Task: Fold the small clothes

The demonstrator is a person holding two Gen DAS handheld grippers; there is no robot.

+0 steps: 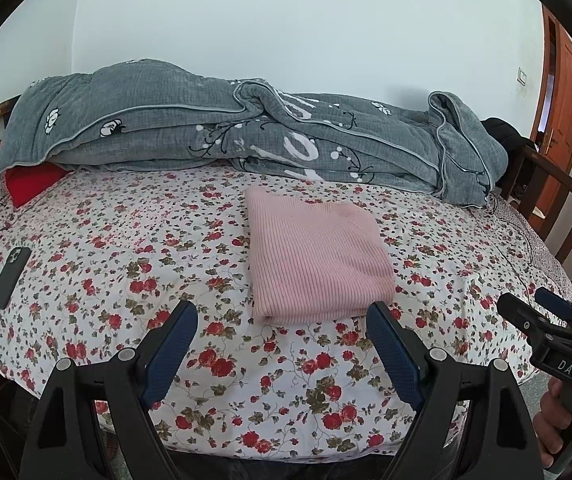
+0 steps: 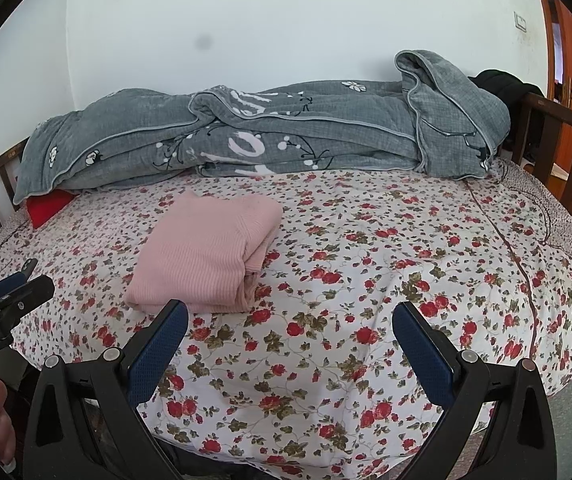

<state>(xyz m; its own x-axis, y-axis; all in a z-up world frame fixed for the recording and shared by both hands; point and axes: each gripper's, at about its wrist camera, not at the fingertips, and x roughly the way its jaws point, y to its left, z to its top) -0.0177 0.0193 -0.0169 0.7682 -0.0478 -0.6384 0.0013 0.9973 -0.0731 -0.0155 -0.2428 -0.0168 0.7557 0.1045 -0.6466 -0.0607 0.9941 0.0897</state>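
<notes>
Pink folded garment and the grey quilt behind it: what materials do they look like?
Pink folded garment: looks like a rib knit, matte and soft; fine parallel ridges run along it, likely cotton or acrylic. Grey quilt: padded woven fabric, matte; faint grid texture, piped edges, puffy folds suggest filling.

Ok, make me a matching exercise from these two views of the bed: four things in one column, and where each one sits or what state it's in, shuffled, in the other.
Things
1. Pink ribbed knit garment
2. Dark rectangular phone
3. Grey printed quilt
4. Left gripper

Places or states
A. Bunched along the far side of the bed, by the wall
B. Open, holding nothing, over the near edge of the floral sheet
C. Folded into a neat block in the middle of the sheet
D. Lying flat near the sheet's left edge in the left wrist view

Pairs: 1-C, 2-D, 3-A, 4-B
</notes>
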